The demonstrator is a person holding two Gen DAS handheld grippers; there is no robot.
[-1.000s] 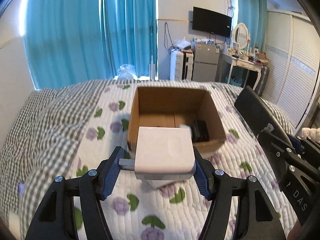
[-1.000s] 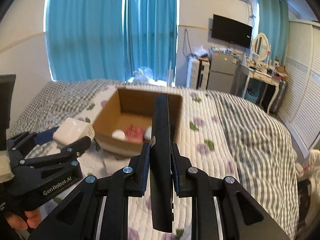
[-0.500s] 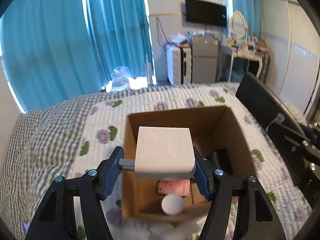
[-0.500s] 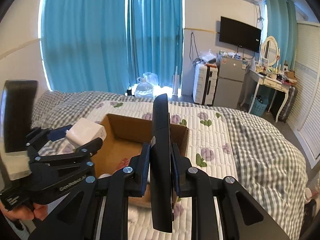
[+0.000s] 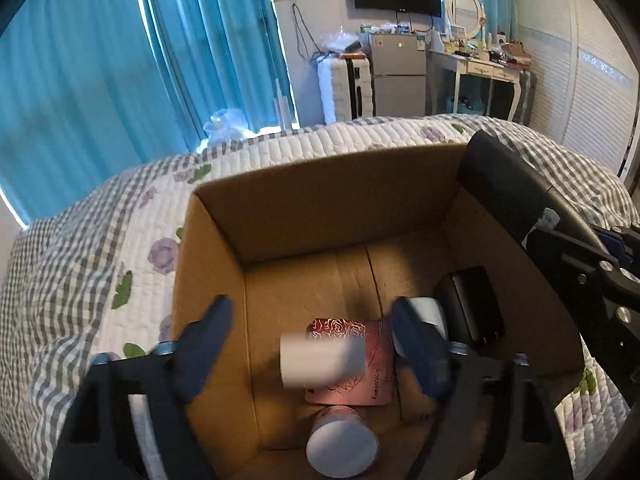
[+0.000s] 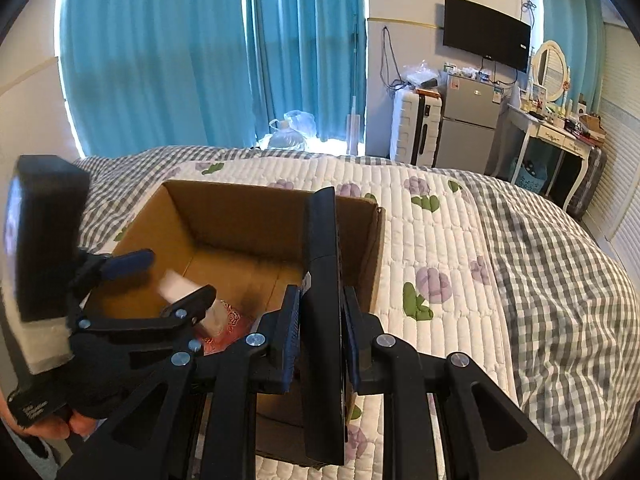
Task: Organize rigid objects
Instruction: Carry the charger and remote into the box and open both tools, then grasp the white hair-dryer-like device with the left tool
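Observation:
An open cardboard box (image 5: 212, 264) stands on the quilted bed. My left gripper (image 5: 316, 340) is open above it. The white block (image 5: 322, 360), blurred, is loose between and below the jaws, falling into the box; it also shows in the right wrist view (image 6: 178, 286). In the box lie a pink rose-print box (image 5: 372, 376), a white-capped jar (image 5: 342, 446), a white round item (image 5: 430, 312) and a black object (image 5: 474, 308). My right gripper (image 6: 320, 328) is shut on a flat black slab (image 6: 322, 280), held upright over the box's right wall (image 6: 370, 256).
The bed quilt (image 6: 448, 240) with purple flowers spreads around the box. Teal curtains (image 6: 200, 60), a white suitcase (image 6: 414, 128), a small fridge (image 6: 468, 124), a dressing table (image 6: 556, 132) and a wall TV (image 6: 486, 32) stand beyond the bed.
My left gripper moved over the box, opened and let go of the white block, which now drops inside. My right gripper with the black slab came closer to the box's right wall.

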